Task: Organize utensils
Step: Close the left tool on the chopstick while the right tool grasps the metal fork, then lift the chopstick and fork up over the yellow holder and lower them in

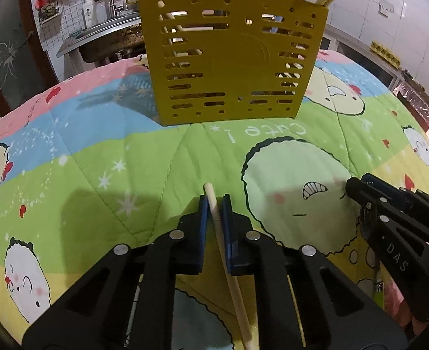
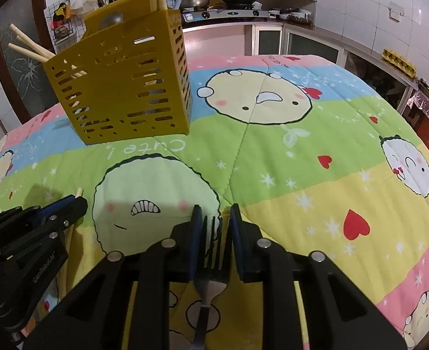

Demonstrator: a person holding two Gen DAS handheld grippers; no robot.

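Chopstick [image 1: 214, 207] clamped in left tool [image 1: 215, 204], fork [image 2: 211, 262] clamped in right tool [image 2: 213, 218], both low over quilted table [image 2: 301, 175]. Yellow caddy [image 1: 231, 58] ahead already holds chopsticks; these two left to drop in.

The left black plastic two-finger gripper [image 1: 214, 204] is showing blue pads and round silver screws; the matching right black gripper [image 2: 213, 217] is wearing white "DAS" lettering on its side.

Utensil holder [image 1: 231, 55] stands on quilt [image 1: 97, 151]; chopsticks [image 2: 27, 48] inside.
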